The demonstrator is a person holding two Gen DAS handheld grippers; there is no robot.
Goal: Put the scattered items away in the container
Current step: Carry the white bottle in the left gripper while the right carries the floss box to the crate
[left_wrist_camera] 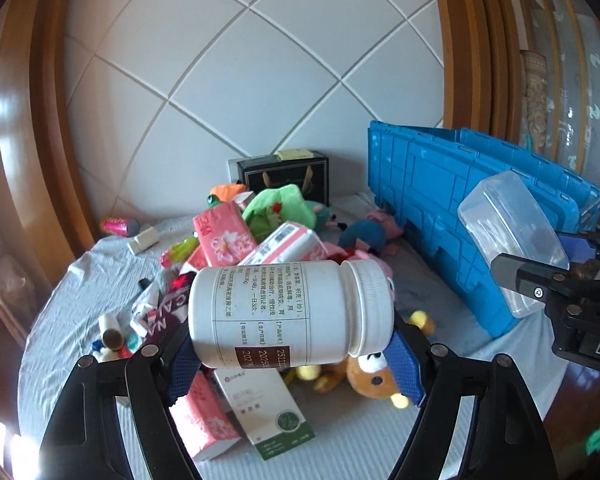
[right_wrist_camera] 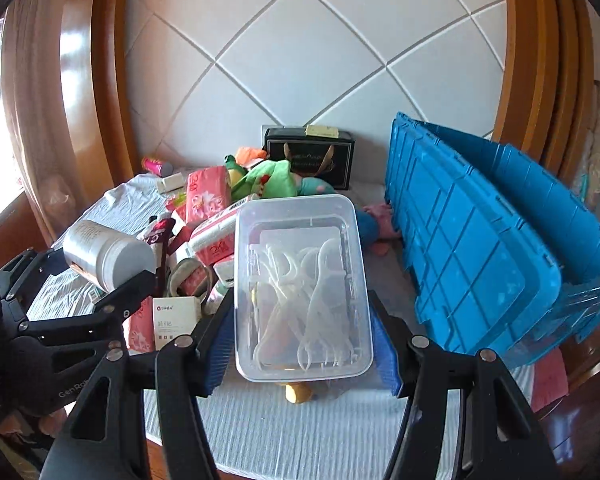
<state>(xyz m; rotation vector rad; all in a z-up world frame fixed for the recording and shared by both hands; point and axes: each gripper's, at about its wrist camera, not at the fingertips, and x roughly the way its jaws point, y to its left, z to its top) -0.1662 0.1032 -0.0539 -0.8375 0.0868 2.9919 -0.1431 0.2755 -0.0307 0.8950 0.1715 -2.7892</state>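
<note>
My left gripper [left_wrist_camera: 294, 368] is shut on a white pill bottle [left_wrist_camera: 288, 314] that lies sideways between the blue pads, lifted above the table; the bottle [right_wrist_camera: 106, 254] also shows at the left of the right wrist view. In my right gripper [right_wrist_camera: 304, 346], a clear plastic box of floss picks [right_wrist_camera: 302, 284] is clamped by its long sides, held up over the table; the same box [left_wrist_camera: 514, 232] appears at the right of the left wrist view. The blue crate [right_wrist_camera: 496, 240] stands at the right with its lid flaps up, right of both grippers.
A heap of pink tissue packs [left_wrist_camera: 224, 236], plush toys [left_wrist_camera: 276, 206], small boxes [left_wrist_camera: 268, 412] and tubes covers the grey cloth [left_wrist_camera: 56, 320] on the table. A black gift box [right_wrist_camera: 310, 156] stands against the tiled wall. Wooden frames rise on both sides.
</note>
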